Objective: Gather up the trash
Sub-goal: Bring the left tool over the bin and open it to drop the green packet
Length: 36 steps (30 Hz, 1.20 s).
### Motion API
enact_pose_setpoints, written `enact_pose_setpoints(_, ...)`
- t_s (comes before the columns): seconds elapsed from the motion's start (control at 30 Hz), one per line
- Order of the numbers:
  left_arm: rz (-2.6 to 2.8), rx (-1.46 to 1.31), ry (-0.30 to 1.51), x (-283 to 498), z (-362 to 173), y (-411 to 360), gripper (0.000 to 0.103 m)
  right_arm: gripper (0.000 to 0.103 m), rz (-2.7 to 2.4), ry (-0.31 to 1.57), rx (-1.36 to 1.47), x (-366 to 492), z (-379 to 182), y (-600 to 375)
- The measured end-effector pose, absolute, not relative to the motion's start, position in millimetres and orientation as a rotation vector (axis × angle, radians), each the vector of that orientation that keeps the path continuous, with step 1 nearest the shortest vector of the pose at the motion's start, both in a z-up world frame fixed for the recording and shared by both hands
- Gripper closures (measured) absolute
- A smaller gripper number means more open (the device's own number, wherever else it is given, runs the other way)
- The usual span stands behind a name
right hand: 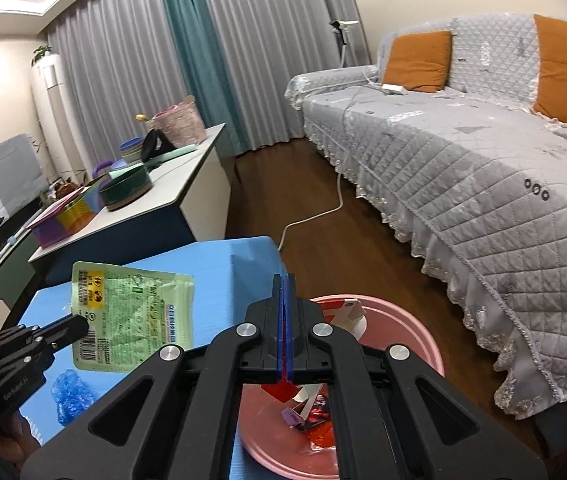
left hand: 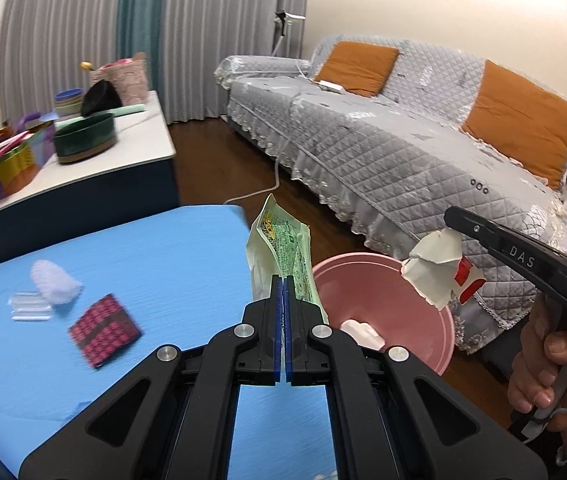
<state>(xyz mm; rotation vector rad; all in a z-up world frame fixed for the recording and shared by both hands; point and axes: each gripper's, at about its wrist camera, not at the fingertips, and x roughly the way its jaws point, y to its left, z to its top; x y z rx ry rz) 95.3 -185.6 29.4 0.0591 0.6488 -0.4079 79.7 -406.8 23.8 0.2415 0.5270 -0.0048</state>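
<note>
both loads hang by the pink bin (left hand: 383, 280) beside the blue bench (left hand: 123, 264). left tongs (left hand: 284, 280) clamp a green wrapper (left hand: 283, 240); right tongs (right hand: 285, 280) seemingly pinch a torn carton (left hand: 437, 268) over it. next, part and drop.

Matt black plastic with bright metal rivets is seen on the left gripper (left hand: 283, 280), which is clamped on a glossy printed foil pouch (left hand: 283, 248); smooth pink plastic forms the basin (left hand: 383, 280), torn white card (left hand: 435, 276) is matt, and the sofa cover (left hand: 423, 148) is quilted cloth
</note>
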Motion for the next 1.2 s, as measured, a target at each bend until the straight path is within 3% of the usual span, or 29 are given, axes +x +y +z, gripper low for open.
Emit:
enact_pose_setpoints(0.83, -0.523, 0.08, 0.776, 131.6, -7.7, -251.2, 0.102, 0.102, -0.039, 0.553, 0.261, 90.0, 11.3, -426.7)
enact_pose_setpoints(0.93, -0.527, 0.076, 0.779, 131.1, -7.2, -251.5, 0.091, 0.097, -0.065, 0.584, 0.265, 93.4, 6.7, -428.9)
enact_pose_setpoints(1.0, -0.521, 0.07, 0.775, 130.0, -5.7, -247.9, 0.086, 0.074, -0.085, 0.587, 0.28, 93.5, 5.4, -432.3)
enact_pose_setpoints(1.07, -0.515, 0.069, 0.771, 128.4, -3.9, -243.6, 0.086, 0.062, -0.095, 0.58, 0.286, 91.9, 6.6, -433.8)
enact_pose_setpoints(1.2, -0.501, 0.066, 0.76, 124.5, 2.6, -232.2, 0.086, 0.062, -0.091, 0.567, 0.283, 89.9, 10.0, -430.9)
